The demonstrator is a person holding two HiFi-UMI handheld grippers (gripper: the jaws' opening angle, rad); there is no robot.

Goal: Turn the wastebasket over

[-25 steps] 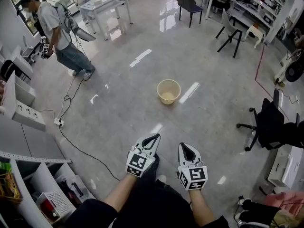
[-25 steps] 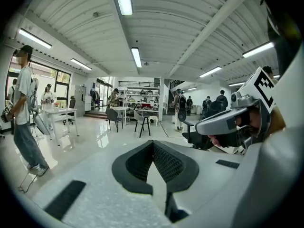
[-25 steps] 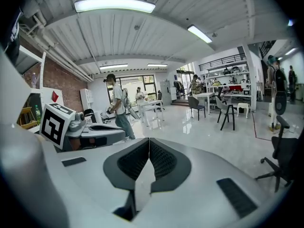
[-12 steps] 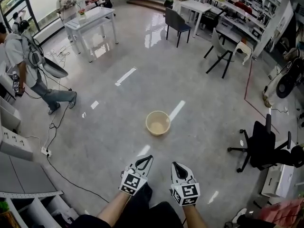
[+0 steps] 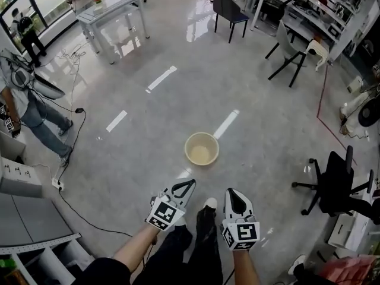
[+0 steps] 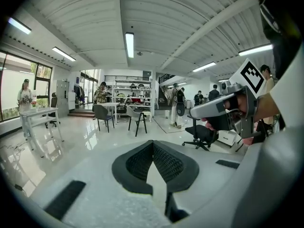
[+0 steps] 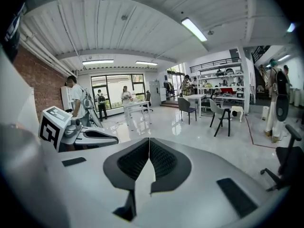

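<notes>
Wastebasket [image 5: 201, 148] upright on the floor [image 5: 136, 159]

We see a round, cream-coloured wastebasket standing on its base on the glossy grey floor. Its open mouth faces up toward us, showing its pale inner wall and bottom. It sits out in the open middle of the room.

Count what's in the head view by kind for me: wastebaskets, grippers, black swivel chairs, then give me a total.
wastebasket: 1
grippers, the left gripper and the right gripper: 2
black swivel chair: 1
Total: 4
</notes>
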